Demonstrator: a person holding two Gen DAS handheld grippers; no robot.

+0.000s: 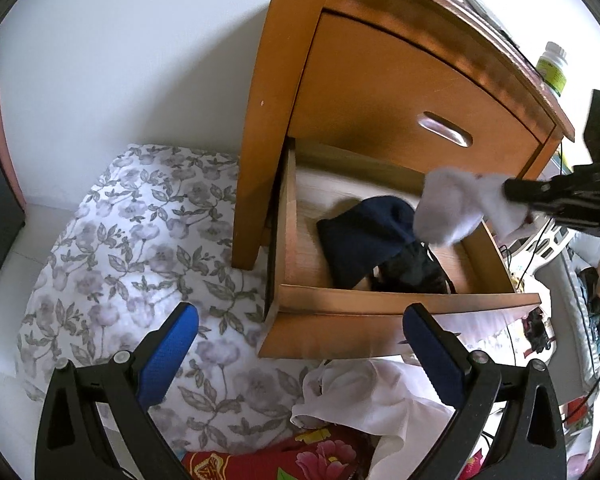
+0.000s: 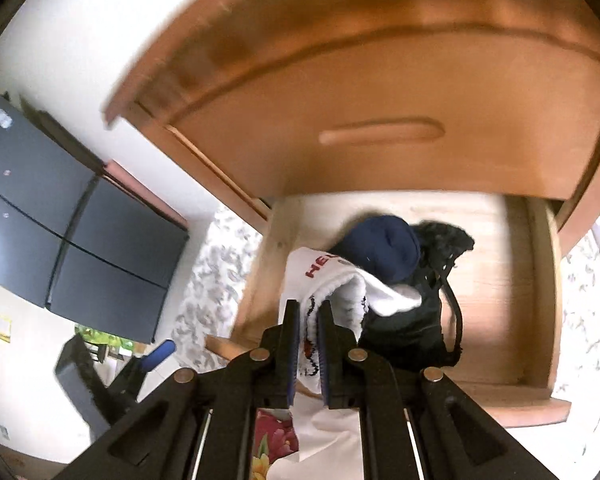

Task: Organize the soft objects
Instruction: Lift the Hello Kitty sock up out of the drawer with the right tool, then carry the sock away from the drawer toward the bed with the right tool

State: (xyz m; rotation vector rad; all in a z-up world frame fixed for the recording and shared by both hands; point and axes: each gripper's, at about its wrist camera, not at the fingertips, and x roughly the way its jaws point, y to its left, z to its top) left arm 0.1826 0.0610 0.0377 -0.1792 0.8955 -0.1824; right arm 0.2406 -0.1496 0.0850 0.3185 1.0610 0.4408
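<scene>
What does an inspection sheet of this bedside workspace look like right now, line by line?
Surface: floral grey-and-white bedsheet, beside an orange wooden nightstand with its lower drawer open.
Job's things: white sock with red lettering above the drawer; navy knit item and black garment inside.
Clutter: white cloth, red floral fabric, green-labelled bottle.
Grippers: right gripper shut on the sock; left gripper open, empty.
Cables: black wires at right.
Surroundings: white wall.

White sock (image 2: pixel 340 292) dangling over open drawer (image 2: pixel 540 304) — navy bundle (image 2: pixel 384 248) inside.
</scene>
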